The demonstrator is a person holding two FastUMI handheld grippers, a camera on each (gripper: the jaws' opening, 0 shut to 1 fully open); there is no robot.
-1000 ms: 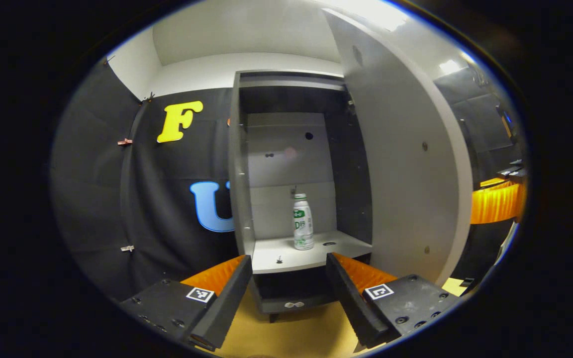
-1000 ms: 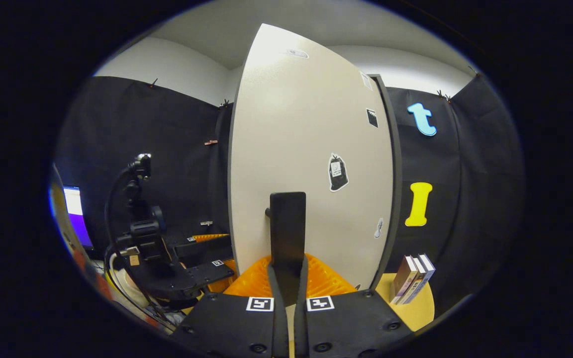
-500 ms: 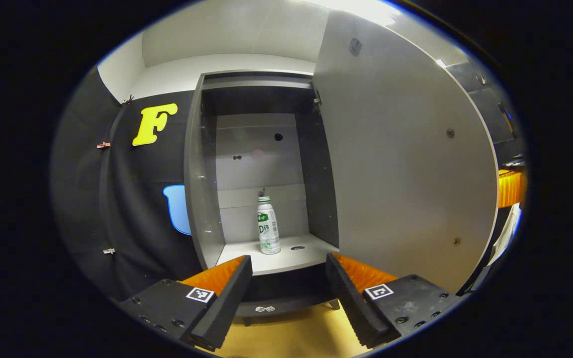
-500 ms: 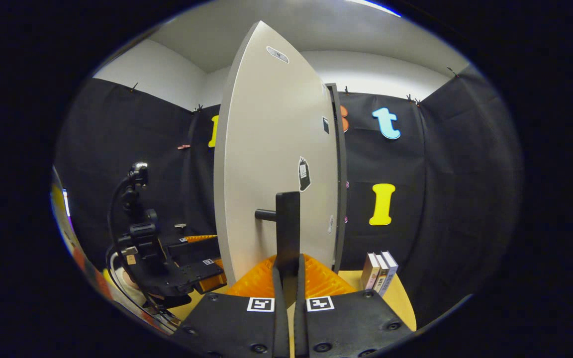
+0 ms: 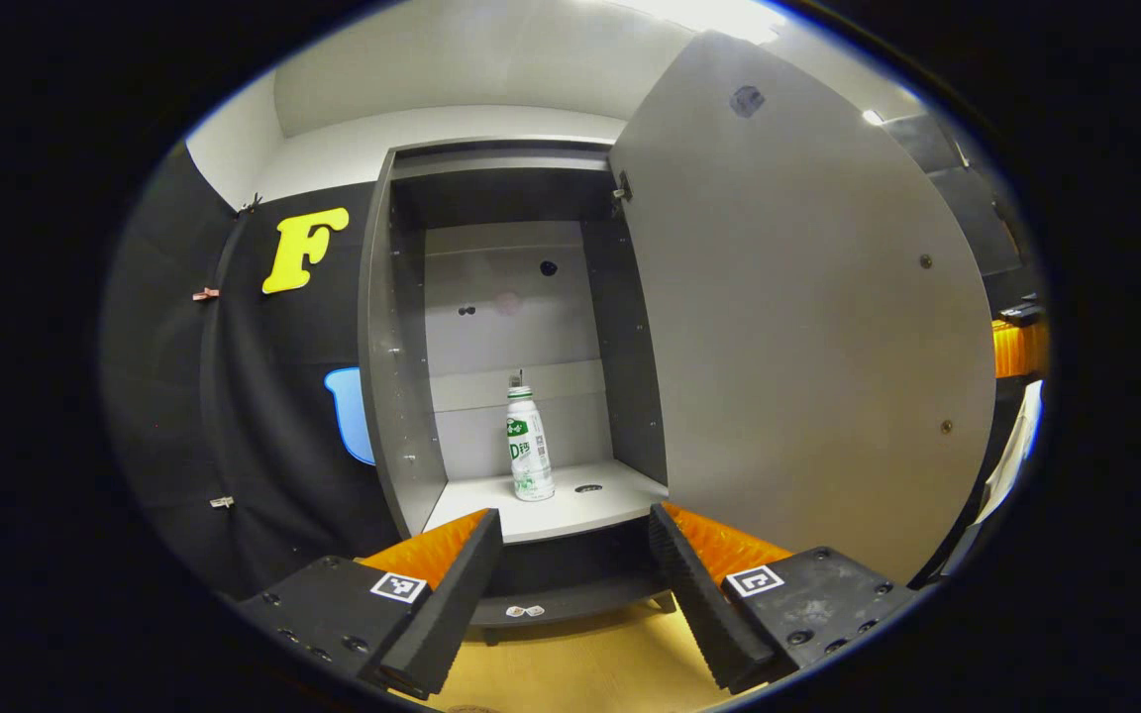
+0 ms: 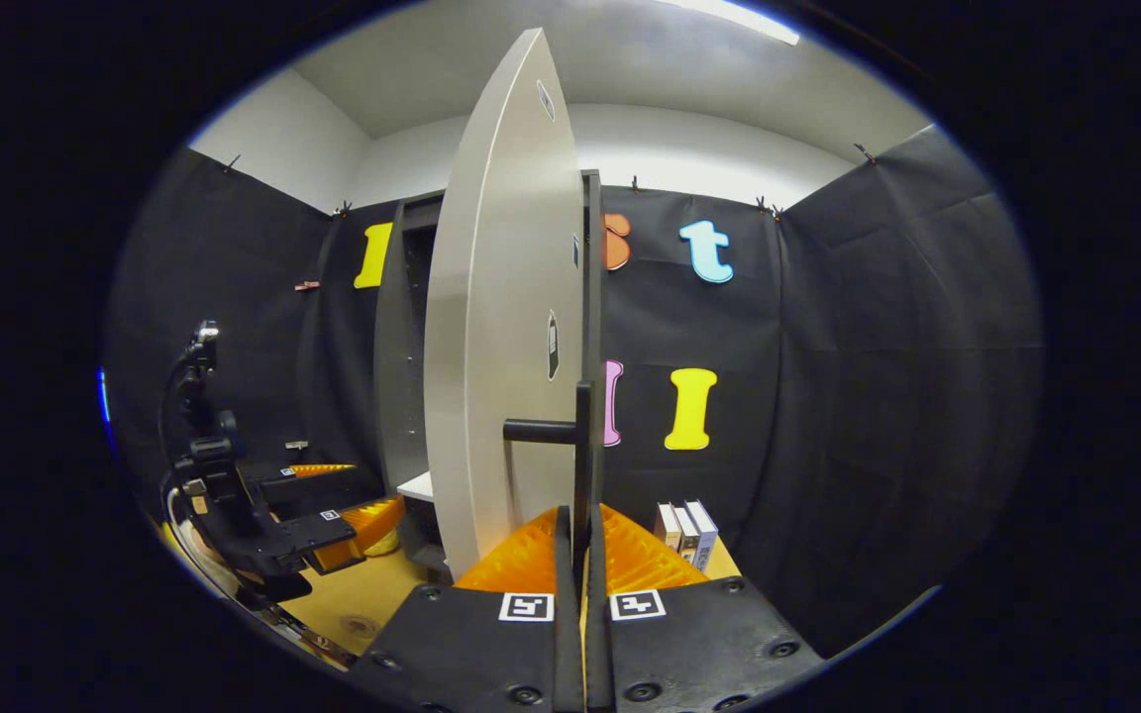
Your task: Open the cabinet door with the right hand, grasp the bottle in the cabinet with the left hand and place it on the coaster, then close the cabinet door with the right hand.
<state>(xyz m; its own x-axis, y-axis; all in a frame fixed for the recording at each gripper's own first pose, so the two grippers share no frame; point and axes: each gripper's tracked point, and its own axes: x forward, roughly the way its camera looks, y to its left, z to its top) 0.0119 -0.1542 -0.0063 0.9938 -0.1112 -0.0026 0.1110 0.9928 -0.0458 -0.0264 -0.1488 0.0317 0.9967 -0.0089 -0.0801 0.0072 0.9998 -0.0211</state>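
The grey cabinet (image 5: 402, 396) stands open, its door (image 5: 808, 317) swung out to the right. A white bottle (image 5: 529, 444) with a green label stands upright on the pale shelf (image 5: 570, 510) inside. My left gripper (image 5: 575, 584) is open and empty, in front of and below the shelf, well short of the bottle. In the right gripper view the door (image 6: 501, 347) is almost edge-on. My right gripper (image 6: 582, 540) is shut on the door's black bar handle (image 6: 582, 446). The left gripper (image 6: 283, 530) also shows there, low at the left.
Wooden tabletop (image 5: 580, 663) lies under the cabinet. A few books (image 6: 686, 523) stand on the table right of the door. A small round disc (image 6: 364, 626) lies on the table (image 6: 353, 594) near the front left. Black cloth walls enclose the booth.
The door has swung wider open with my right gripper on its handle, going from face-on to nearly edge-on. The cabinet interior and bottle have come fully into the left gripper view.
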